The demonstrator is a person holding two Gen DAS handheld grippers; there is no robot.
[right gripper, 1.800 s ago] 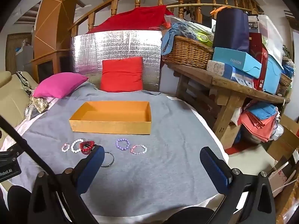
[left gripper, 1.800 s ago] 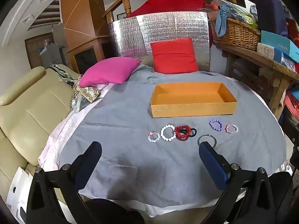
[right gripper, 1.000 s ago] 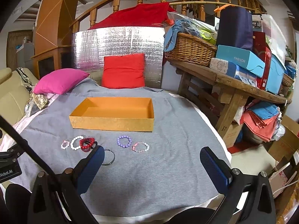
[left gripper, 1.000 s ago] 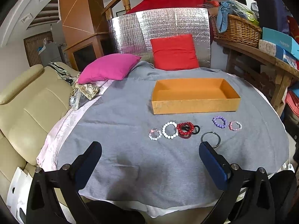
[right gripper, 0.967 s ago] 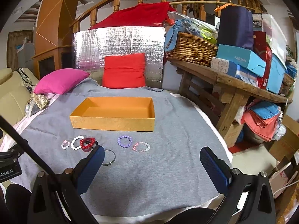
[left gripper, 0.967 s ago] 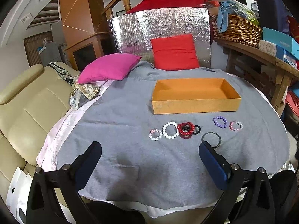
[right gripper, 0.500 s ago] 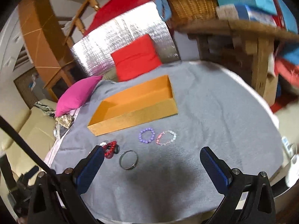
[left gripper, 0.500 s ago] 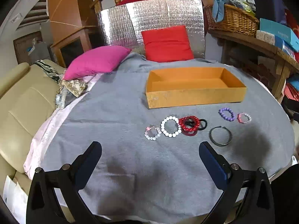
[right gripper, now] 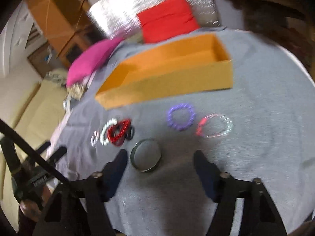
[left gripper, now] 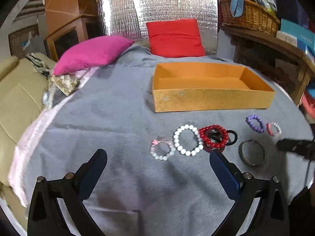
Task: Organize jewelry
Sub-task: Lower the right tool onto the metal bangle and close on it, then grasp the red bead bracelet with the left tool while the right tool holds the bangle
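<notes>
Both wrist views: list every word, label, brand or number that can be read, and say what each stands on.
No text can be read in either view.
Teal cardboard box on the wooden shelf: a line of white print, too small and blurred to read.
Left hand-held gripper, seen in the right wrist view: a pale label on its body, smeared by motion blur, unreadable.
Orange open cardboard box: no print visible.

On the grey cloth (left gripper: 118, 118) lie seven bracelets (left gripper: 188, 142) and one orange box (left gripper: 212, 98), with two cushions (left gripper: 175, 37) at the far edge, one pink, one red.
</notes>
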